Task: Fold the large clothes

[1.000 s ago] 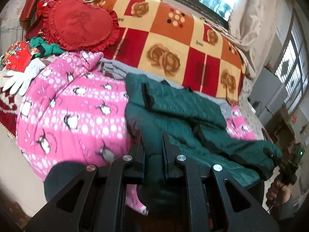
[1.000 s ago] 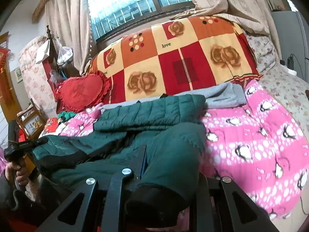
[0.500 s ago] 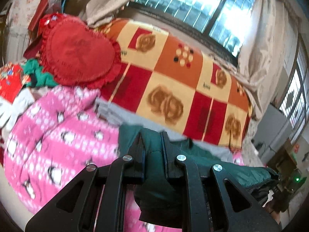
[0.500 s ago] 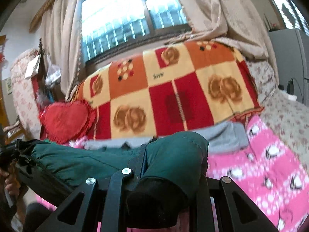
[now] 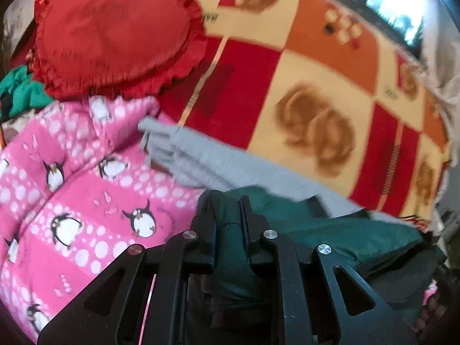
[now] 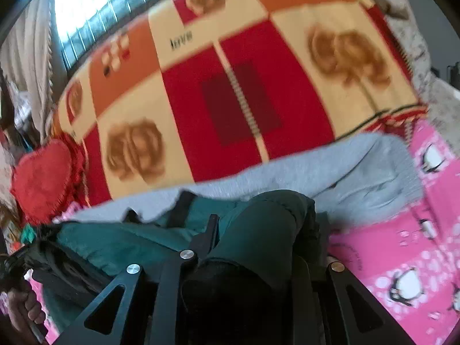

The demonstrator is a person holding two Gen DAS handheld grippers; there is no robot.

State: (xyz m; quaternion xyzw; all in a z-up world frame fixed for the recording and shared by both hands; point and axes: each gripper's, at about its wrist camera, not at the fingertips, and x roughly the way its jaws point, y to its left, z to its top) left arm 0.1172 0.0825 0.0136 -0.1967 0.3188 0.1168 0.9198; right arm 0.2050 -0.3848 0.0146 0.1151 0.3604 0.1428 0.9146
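Observation:
A dark green quilted jacket (image 5: 330,230) hangs stretched between my two grippers above the bed. My left gripper (image 5: 228,210) is shut on one end of it, green fabric pinched between its fingers. My right gripper (image 6: 258,230) is shut on the other end; a bunched green sleeve (image 6: 258,235) covers its right finger. The jacket (image 6: 120,244) runs left from the right gripper toward the person's hand (image 6: 23,304) on the left gripper's handle. The jacket's lower part is hidden behind the grippers.
A grey folded garment (image 5: 207,161) (image 6: 330,172) lies on the pink penguin blanket (image 5: 72,201) (image 6: 417,244) just beyond the jacket. Behind are a red, orange and cream checked blanket (image 5: 287,86) (image 6: 230,86), a red heart cushion (image 5: 115,34) (image 6: 43,178) and a window (image 6: 100,5).
Both grippers have swung forward and tilted down toward the bed, carrying the jacket closer to the grey garment and checked blanket. Both stay shut on the jacket.

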